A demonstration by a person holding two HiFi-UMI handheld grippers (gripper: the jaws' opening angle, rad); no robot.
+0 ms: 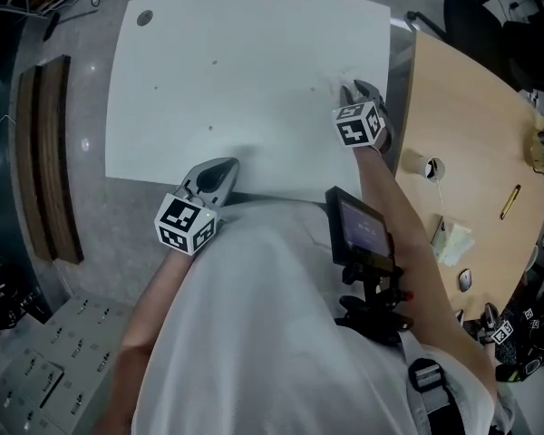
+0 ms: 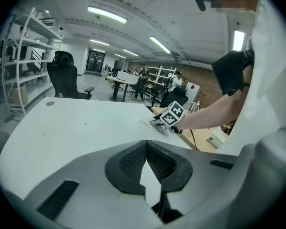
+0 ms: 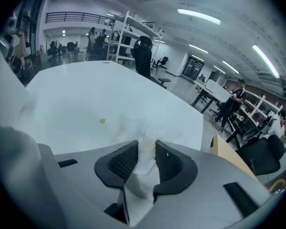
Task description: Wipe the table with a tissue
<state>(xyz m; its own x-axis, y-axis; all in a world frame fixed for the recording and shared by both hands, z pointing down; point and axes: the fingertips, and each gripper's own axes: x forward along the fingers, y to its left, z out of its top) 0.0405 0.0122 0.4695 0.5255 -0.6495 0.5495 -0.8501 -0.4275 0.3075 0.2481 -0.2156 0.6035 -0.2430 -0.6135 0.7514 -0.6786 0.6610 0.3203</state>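
The white table fills the middle of the head view. Over its right side my right gripper points down at the top, shut on a crumpled white tissue that shows a yellowish smear between the pads. The tissue's loose end lies on the table in front of the jaws. A small yellow spot sits on the table just beyond it. My left gripper hovers at the table's near edge, jaws shut with nothing in them. From the left gripper view the right gripper shows across the table.
A wooden table adjoins on the right, carrying a tape roll, a pen and a tissue pack. The white table has a round cable hole at its far left corner. A black office chair stands beyond its far edge.
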